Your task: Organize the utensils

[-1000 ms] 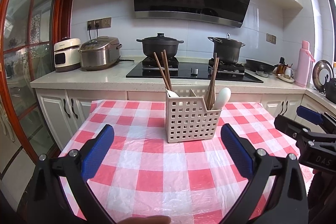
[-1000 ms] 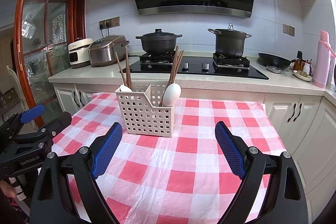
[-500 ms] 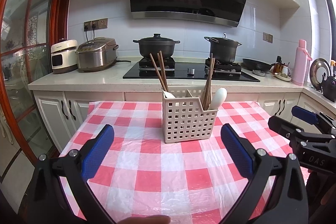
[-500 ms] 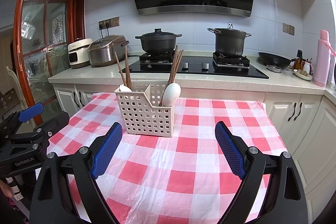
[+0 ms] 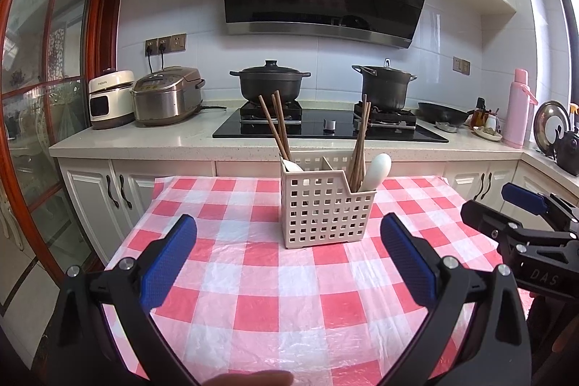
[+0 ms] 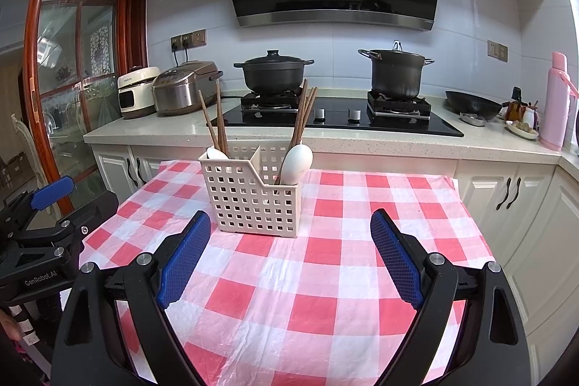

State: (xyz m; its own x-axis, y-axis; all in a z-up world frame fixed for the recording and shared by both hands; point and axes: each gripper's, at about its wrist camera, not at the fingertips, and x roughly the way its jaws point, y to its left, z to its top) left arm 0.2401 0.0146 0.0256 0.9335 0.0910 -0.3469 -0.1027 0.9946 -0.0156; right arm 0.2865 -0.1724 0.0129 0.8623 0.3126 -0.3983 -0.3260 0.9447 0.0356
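Observation:
A cream perforated utensil basket [image 5: 327,205] stands on the red-and-white checked tablecloth [image 5: 275,295]; it also shows in the right wrist view [image 6: 253,194]. Brown chopsticks [image 5: 277,123] and a white spoon [image 5: 291,165] stand in its left compartment. More chopsticks [image 5: 362,140] and a white spoon [image 5: 378,169] stand in its right compartment. My left gripper [image 5: 287,245] is open and empty, in front of the basket. My right gripper [image 6: 289,241] is open and empty, in front and to the right of it.
Behind the table runs a counter [image 5: 144,141] with a cooktop [image 5: 325,127], two black pots [image 5: 269,84] [image 5: 385,87], two rice cookers [image 5: 164,96] and a pink flask [image 5: 519,113]. White cabinets [image 6: 521,198] stand close to the table's right side.
Both grippers have drawn back and risen slightly from the basket, which looks a little farther off. Both stay open and empty. The basket and utensils have not moved.

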